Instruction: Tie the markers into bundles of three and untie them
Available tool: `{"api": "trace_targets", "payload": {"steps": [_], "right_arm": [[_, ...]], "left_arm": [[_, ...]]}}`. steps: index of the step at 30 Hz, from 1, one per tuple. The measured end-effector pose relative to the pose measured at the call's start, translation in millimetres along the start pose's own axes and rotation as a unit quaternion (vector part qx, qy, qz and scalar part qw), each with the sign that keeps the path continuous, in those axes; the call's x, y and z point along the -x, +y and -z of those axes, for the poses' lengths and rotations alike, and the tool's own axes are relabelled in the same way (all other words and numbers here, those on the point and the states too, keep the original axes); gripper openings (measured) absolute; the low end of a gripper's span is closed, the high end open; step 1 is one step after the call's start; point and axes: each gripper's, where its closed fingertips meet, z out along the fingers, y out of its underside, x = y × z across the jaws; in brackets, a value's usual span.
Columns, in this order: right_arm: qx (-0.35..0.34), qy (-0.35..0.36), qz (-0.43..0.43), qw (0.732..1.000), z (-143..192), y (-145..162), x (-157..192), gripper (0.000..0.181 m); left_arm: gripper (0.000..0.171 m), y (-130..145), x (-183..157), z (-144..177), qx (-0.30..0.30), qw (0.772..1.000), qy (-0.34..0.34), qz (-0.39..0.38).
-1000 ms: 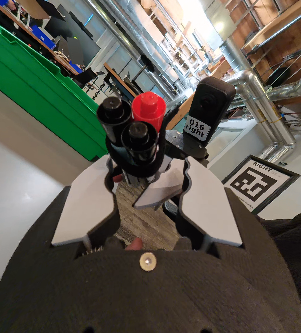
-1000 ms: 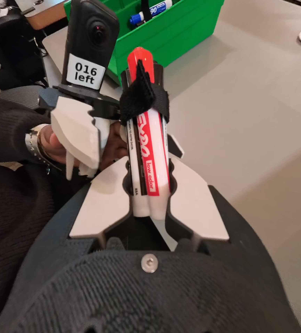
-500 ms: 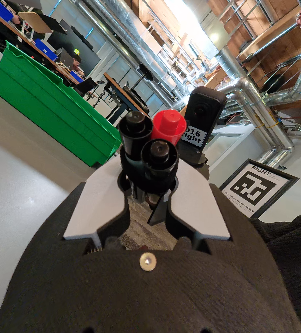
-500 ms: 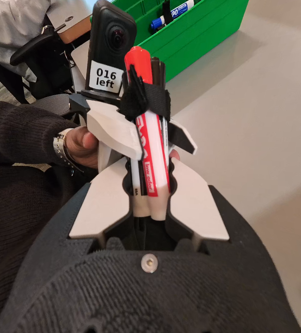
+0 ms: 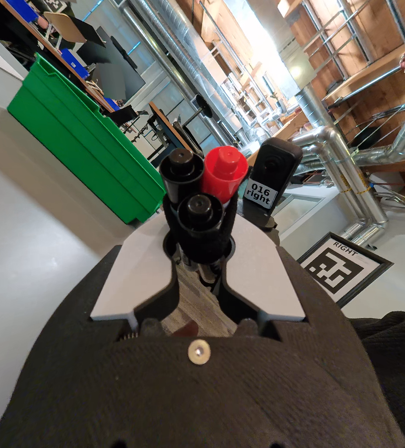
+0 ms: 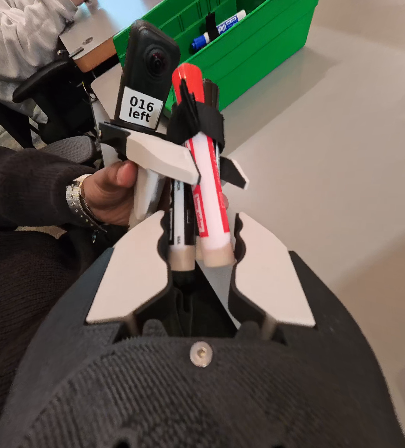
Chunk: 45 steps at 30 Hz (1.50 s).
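Note:
A bundle of three markers point(image 6: 206, 194), two with black caps and one red, is bound by a black strap point(image 6: 196, 121). My left gripper point(image 5: 197, 240) is shut on the bundle just below the strap, with the caps point(image 5: 223, 172) pointing at its camera. In the right wrist view the left gripper point(image 6: 208, 167) clamps the bundle at mid-length. My right gripper point(image 6: 200, 228) stands open around the bundle's lower ends, with a small gap on each side. The right gripper's camera point(image 5: 274, 174) shows behind the bundle.
A green bin point(image 6: 245, 55) stands on the grey table point(image 6: 342, 169) beyond the grippers and holds a blue-capped marker point(image 6: 218, 29); it also shows in the left wrist view point(image 5: 75, 145). A framed patterned sign point(image 5: 329, 269) stands at the right. A person in grey point(image 6: 15, 36) sits at the far left. Left tips to right tips: about 4 centimetres.
My left gripper has closed on the bundle below the strap. My right gripper's jaws have spread, and the bundle's lower ends have drawn up between them.

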Motion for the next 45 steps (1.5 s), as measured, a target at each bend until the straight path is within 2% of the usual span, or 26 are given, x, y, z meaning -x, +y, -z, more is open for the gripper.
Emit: {"api": "trace_targets", "payload": {"steps": [9,13,17,21,24,28,33,36,41,45], "right_arm": [[-0.040,0.010,-0.022,0.999,11.8,-7.0,-16.3,0.057],[-0.063,0.035,-0.025,0.997,17.4,-9.2,-30.3,0.049],[-0.094,0.033,-0.036,0.994,20.2,-13.0,-36.4,0.051],[-0.130,0.031,-0.017,0.991,25.8,-18.0,-39.4,0.051],[-0.150,0.003,-0.013,0.989,28.2,-19.3,-34.6,0.043],[-0.149,-0.039,-0.013,0.988,27.1,-16.8,-25.3,0.020],[-0.155,-0.023,0.000,0.988,31.6,-24.1,-25.5,0.019],[-0.185,-0.038,-0.036,0.981,41.7,-31.1,-29.8,0.019],[-0.258,-0.034,-0.105,0.960,77.2,-40.5,-58.9,0.018],[-0.287,0.027,-0.125,0.949,106.5,-42.3,-86.4,0.018]], "left_arm": [[0.028,-20.8,15.1,12.6,-0.046,0.998,-0.026,0.031],[0.022,-24.4,16.9,15.4,-0.048,0.998,-0.028,0.031],[0.021,-20.8,14.1,12.6,-0.029,0.999,-0.023,0.012],[0.020,-13.6,8.5,8.1,-0.010,1.000,-0.002,0.026],[0.020,-6.8,6.8,4.6,0.008,0.999,0.007,0.035],[0.020,-4.5,10.8,4.3,0.017,0.999,0.006,0.050],[0.020,-8.8,8.4,4.5,0.015,0.997,0.023,0.075],[0.019,-13.1,8.9,6.7,0.009,0.996,0.029,0.089],[0.019,-19.3,11.0,11.2,0.004,0.996,0.023,0.082],[0.019,-21.8,10.3,12.0,0.004,0.997,0.023,0.079]]}}
